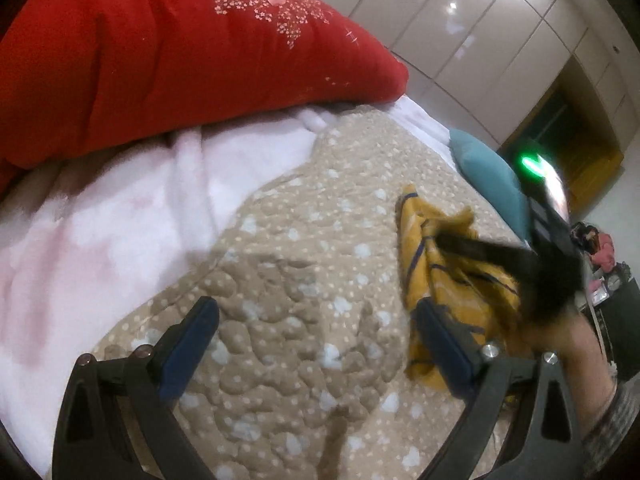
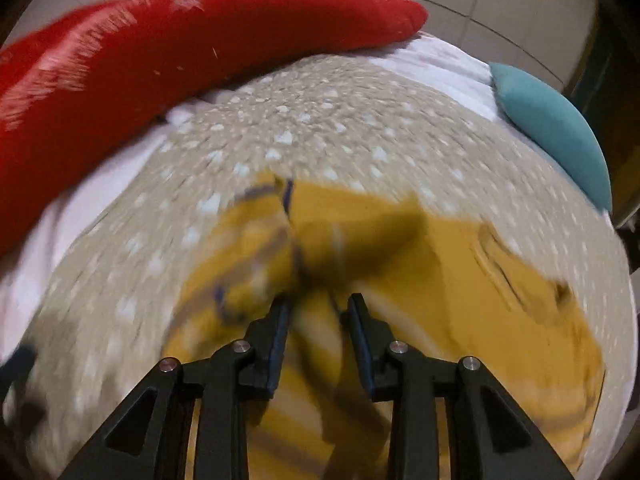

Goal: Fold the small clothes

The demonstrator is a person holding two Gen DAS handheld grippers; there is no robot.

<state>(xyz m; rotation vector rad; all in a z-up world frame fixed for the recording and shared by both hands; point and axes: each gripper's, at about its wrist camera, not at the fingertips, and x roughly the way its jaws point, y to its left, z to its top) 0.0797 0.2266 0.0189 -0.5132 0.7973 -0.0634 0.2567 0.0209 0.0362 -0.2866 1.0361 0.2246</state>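
Open quilt (image 1: 280,260) ahead; red pillow (image 1: 160,60) and teal cushion (image 1: 488,168) hem its edges.

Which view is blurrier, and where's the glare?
Right wrist view: heavy motion smear across the yellow garment and the spotted quilt. Left wrist view: mostly sharp, only the right gripper is smeared; glare spots on the glossy wardrobe doors.

Left gripper (image 1: 316,324): jaws spread wide, nothing between the blue pads, angled downward. Right gripper (image 2: 318,308): jaws partly apart, pads not pressing on anything, pointed steeply down; view smeared by blur. From the left wrist view, the right hand (image 1: 560,344) and grey sleeve cuff (image 1: 612,420) show at right, blurred.
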